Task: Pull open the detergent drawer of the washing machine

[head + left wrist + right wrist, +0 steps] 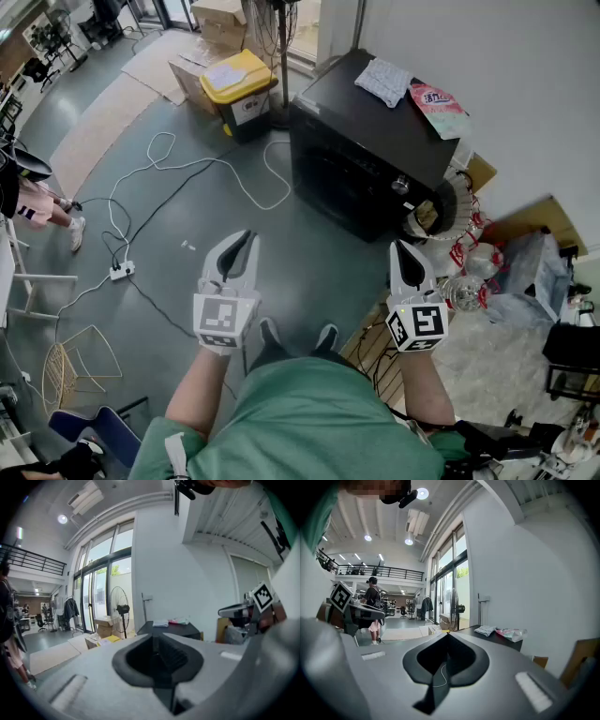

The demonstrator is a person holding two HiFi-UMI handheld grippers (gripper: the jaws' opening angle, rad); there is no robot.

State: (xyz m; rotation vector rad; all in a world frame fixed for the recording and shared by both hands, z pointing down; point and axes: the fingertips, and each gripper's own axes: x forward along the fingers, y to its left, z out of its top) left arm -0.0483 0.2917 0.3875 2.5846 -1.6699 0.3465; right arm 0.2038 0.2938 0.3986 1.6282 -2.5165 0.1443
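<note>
My left gripper and right gripper are pressed together and empty, because the black boxy washing machine at one o'clock is well apart. I think I must approach first.

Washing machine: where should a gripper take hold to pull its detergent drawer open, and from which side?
Grip the drawer's front lip, probably in the top strip of the washing machine front, where the knob sits; its outline is too dark to see. Approach level from the front, since a drawer slides straight out. The left gripper and right gripper are shut, so open one first.
</note>
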